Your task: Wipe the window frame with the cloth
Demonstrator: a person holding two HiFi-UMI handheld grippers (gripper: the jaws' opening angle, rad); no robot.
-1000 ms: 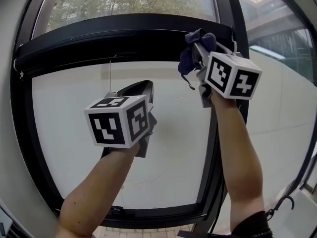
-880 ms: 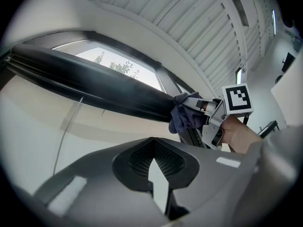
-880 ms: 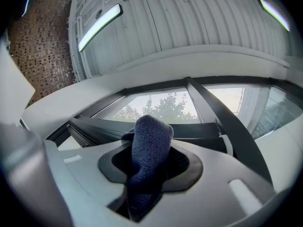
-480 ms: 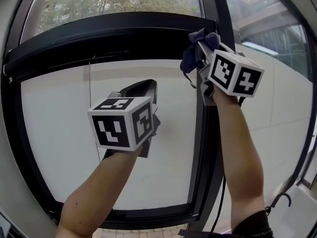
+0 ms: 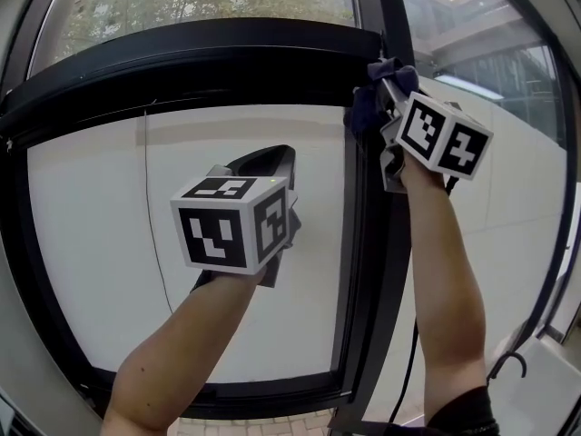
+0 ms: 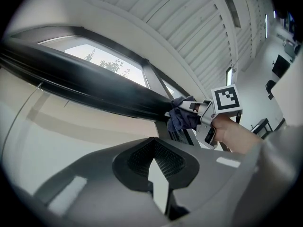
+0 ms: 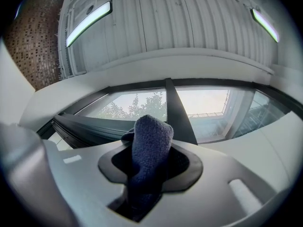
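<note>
Jaws clamp the dark blue cloth (image 7: 150,145), seemingly near the black window frame (image 7: 177,110).

Head view sits behind both forearms, close to the window frame (image 5: 227,48) and facing it; the frame fills the picture. Left gripper view looks along the left gripper (image 6: 156,162), up and rightward at the frame's top bar and ceiling, and catches the right gripper (image 6: 191,109) at the frame's upper right corner. Right gripper view looks upward past the cloth (image 7: 149,145), very near. All three share that corner.
</note>
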